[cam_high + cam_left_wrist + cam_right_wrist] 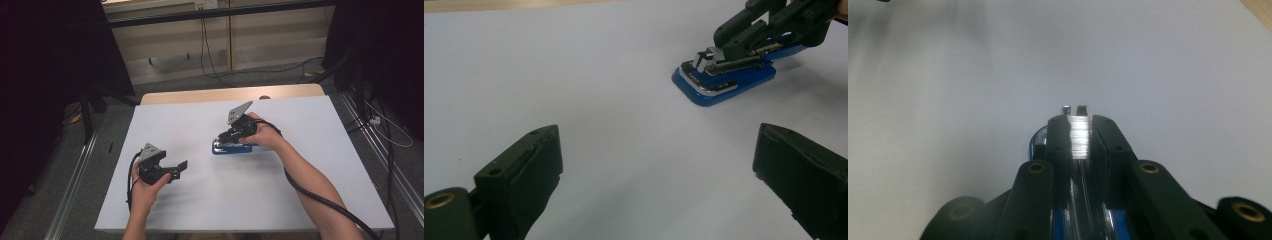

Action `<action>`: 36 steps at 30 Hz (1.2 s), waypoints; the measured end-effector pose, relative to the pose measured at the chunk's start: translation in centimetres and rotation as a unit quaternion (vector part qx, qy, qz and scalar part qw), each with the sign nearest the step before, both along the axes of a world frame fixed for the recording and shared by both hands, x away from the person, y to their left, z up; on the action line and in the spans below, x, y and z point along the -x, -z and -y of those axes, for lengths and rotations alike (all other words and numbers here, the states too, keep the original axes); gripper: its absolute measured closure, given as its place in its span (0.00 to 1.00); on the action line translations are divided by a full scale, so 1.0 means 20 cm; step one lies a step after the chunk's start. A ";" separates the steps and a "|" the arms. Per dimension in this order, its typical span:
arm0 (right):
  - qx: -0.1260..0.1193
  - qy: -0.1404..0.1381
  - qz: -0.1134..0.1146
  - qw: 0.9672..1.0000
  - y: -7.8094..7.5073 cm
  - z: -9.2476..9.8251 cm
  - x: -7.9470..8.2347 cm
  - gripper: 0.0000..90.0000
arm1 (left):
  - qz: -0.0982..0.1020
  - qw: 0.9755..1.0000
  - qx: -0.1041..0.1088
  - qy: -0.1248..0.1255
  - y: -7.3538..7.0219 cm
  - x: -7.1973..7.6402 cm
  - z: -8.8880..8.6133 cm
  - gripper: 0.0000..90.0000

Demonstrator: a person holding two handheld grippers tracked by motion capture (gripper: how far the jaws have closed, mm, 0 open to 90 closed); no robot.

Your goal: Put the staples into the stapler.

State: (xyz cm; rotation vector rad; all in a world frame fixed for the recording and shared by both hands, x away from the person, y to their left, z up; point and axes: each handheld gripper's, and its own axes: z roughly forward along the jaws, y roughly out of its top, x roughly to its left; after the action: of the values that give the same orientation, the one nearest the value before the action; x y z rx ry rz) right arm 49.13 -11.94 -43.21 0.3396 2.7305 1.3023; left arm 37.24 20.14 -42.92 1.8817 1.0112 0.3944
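A blue stapler (230,148) with a silver metal top lies flat near the middle of the white table (300,200). My right gripper (226,136) is shut on the stapler's metal upper part, with a jaw pressed on each side of it. In the right gripper view the black jaws (1079,122) clamp the shiny magazine of the stapler (1080,150). My left gripper (181,170) rests low on the table to the stapler's front left, open and holding nothing. In the left gripper view its jaws (656,160) stand wide apart, with the stapler (724,85) and the right gripper (744,42) beyond them.
A wooden strip (200,95) runs along the table's far edge. Black stands (90,100) and cables (210,60) lie on the floor behind and beside the table. A thick black cable (320,197) trails along the right forearm.
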 end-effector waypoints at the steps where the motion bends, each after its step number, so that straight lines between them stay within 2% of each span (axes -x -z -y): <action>1: -0.001 0.000 0.000 1.000 0.00 0.00 0.00 0.88 | 0.000 1.000 0.000 0.000 0.00 0.00 0.00 0.07; 36: 0.006 0.001 0.001 1.000 0.01 -0.02 0.00 0.88 | -0.001 1.000 -0.003 0.002 0.00 0.00 0.01 0.07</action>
State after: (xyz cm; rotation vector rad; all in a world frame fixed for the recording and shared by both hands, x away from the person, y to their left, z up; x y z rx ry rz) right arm 49.22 -11.51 -43.49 0.3389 2.7343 1.2850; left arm 37.27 19.96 -42.99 1.8886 1.0091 0.3940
